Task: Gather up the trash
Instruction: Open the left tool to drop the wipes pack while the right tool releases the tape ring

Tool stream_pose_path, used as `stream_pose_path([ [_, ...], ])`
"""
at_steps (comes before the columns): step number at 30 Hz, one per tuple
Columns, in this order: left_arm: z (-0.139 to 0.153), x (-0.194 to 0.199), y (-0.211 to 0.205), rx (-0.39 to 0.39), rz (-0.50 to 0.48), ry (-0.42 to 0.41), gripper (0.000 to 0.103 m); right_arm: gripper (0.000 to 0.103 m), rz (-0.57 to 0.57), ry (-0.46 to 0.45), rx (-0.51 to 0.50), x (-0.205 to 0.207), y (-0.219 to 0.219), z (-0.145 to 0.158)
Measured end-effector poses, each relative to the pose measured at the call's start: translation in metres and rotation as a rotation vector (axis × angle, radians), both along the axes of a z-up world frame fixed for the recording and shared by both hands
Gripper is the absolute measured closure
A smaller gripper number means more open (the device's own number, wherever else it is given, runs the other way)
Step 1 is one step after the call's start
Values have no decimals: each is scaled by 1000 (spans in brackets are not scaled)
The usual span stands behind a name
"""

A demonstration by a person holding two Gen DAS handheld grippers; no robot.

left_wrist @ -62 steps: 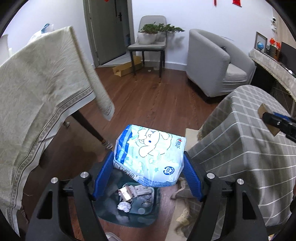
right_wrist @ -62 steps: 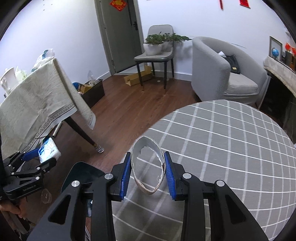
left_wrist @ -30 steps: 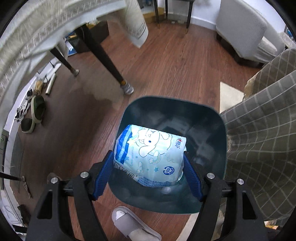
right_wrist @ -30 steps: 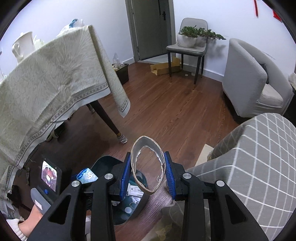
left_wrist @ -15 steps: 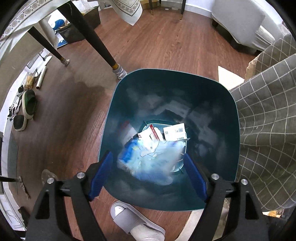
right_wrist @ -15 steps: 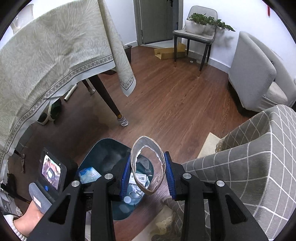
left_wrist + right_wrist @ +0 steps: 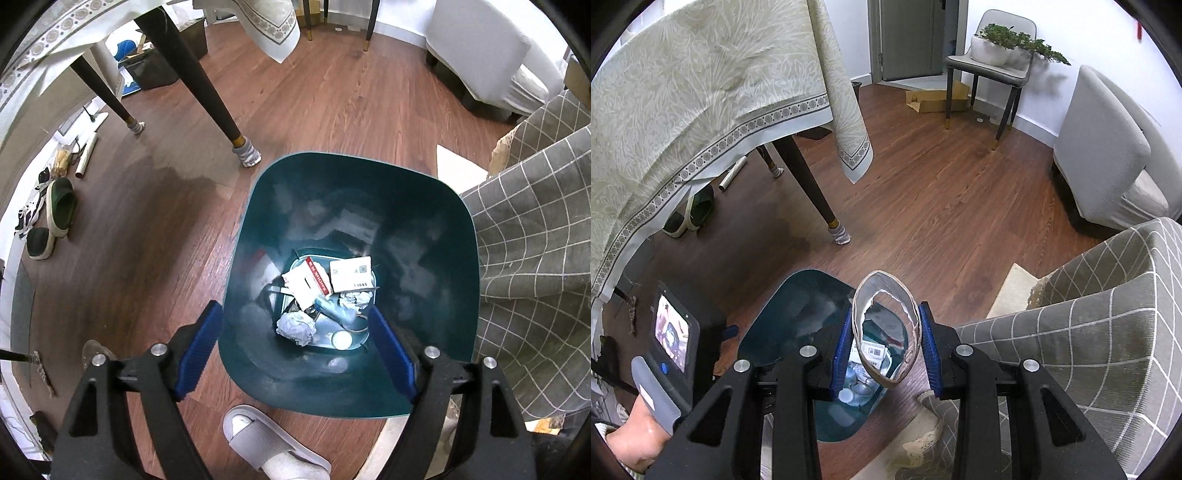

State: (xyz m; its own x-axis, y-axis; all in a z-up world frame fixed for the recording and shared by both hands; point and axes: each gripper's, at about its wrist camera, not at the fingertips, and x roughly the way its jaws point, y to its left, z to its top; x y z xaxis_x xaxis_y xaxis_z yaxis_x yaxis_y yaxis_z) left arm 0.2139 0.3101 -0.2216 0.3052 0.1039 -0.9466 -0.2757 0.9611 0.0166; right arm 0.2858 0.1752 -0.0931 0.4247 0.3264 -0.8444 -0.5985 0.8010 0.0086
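Bin (image 7: 354,206), lower centre of the left wrist view, holding paper scraps (image 7: 325,288). Left gripper (image 7: 295,350) gapes empty over its mouth. Right gripper (image 7: 884,343) pinches a torn paper ring (image 7: 884,328) above the rim; release it centred. Checked cloth (image 7: 1089,332) crowds the right edge; bare floor (image 7: 942,206) lies open above.
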Motion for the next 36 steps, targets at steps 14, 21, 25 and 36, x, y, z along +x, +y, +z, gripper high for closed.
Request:
stream_pose_path([
  [14, 21, -10, 15, 35, 31, -42, 24, 68, 11, 21, -18, -1, 13, -15],
  [21, 49, -19, 31, 73, 74, -96, 34, 68, 31, 64, -16, -5, 29, -33],
  [25, 71, -27, 39, 66, 89, -144, 40, 68, 45, 103, -16, -9, 39, -49],
  [36, 135, -46, 53, 24, 107, -262, 60, 68, 52, 238, -16, -14, 67, -102],
])
